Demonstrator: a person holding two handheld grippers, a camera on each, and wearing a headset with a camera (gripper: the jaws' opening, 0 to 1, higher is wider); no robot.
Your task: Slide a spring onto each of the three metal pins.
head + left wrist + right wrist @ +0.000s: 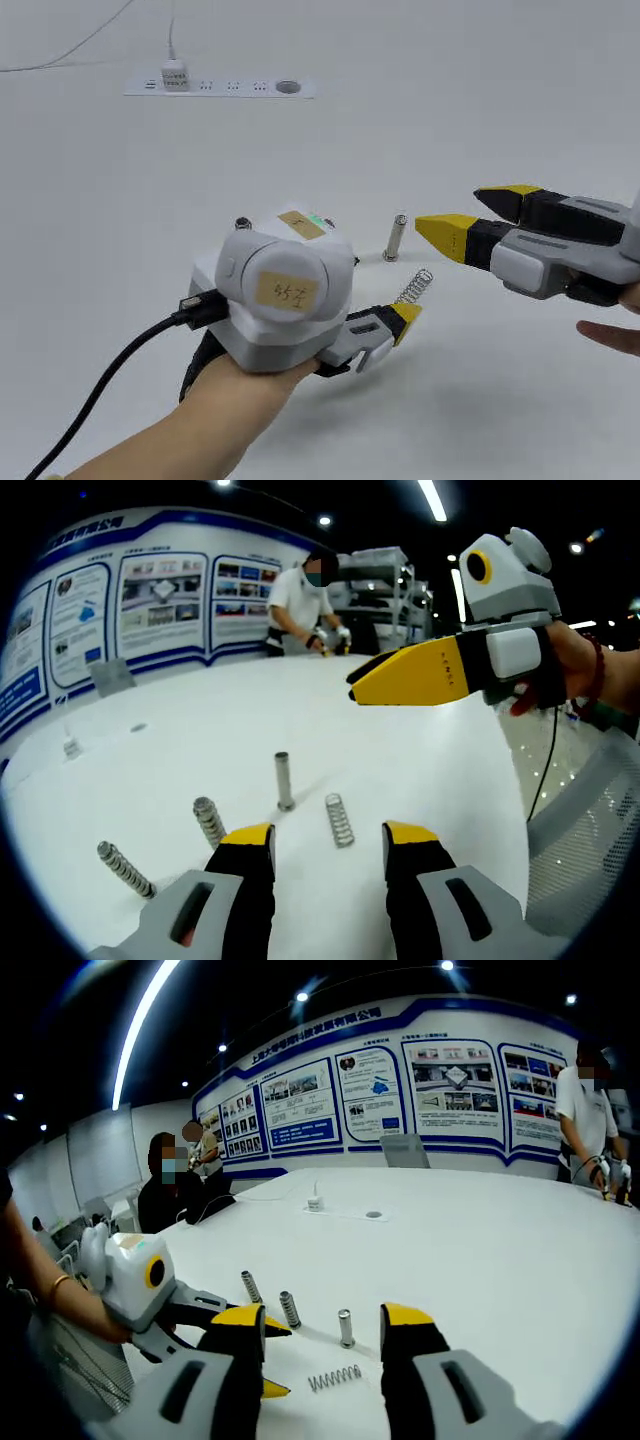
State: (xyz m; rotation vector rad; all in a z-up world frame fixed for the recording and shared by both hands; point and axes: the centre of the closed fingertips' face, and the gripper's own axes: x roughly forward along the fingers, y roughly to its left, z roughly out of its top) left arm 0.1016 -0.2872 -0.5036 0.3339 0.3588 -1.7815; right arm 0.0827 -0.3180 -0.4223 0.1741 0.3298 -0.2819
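A loose spring [413,287] [340,820] [334,1378] lies on the white table, just ahead of my left gripper [400,318] [328,835]. That gripper is open, and the spring lies beyond its fingertips, untouched. A bare metal pin [396,237] [284,780] [346,1327] stands upright just beyond the spring. Two more pins, each wearing a spring [209,820] [125,868] [289,1308] [250,1286], stand to its left. My right gripper [465,215] [322,1318] hovers open and empty above the table, to the right of the bare pin.
A white power strip [220,87] [315,1203] with a plug and cable lies at the far side of the table. A black cable [100,385] trails from the left gripper toward the near left. People stand at the table's far edges in the gripper views.
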